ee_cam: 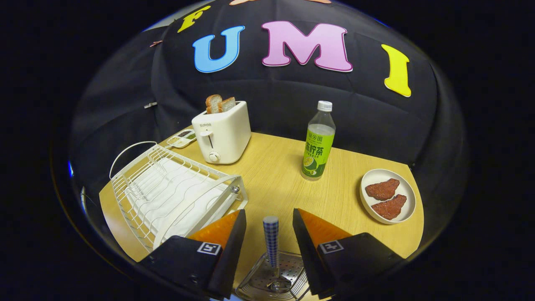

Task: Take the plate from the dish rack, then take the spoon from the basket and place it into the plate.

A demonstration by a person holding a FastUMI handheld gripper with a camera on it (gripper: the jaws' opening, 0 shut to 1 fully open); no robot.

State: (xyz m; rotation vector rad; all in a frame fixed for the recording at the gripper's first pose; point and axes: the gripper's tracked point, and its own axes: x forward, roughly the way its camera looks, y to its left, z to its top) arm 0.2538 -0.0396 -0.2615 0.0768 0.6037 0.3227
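— Two fingers of the gripper (269, 217) stand wide apart, and nothing is held between them.

— Where's the spoon?

— Upright in the metal basket (273, 280) at the near edge of the table (276, 175). Its checked handle (271, 242) rises in the gap between the fingers, touching neither.

— And the dish rack?

— White wire rack (173, 194) at the near left corner of the table, just left of the fingers. I can't make out a plate in it.

— What else is on the table?

— Toaster (221, 133) with two slices of bread (220, 103) at the far left corner, a small divided dish (182, 138) just beside it. Green bottle (318, 142) stands upright near the middle, well beyond the fingers. White plate (388, 195) with two reddish pieces of meat (386, 197) sits by the right edge.
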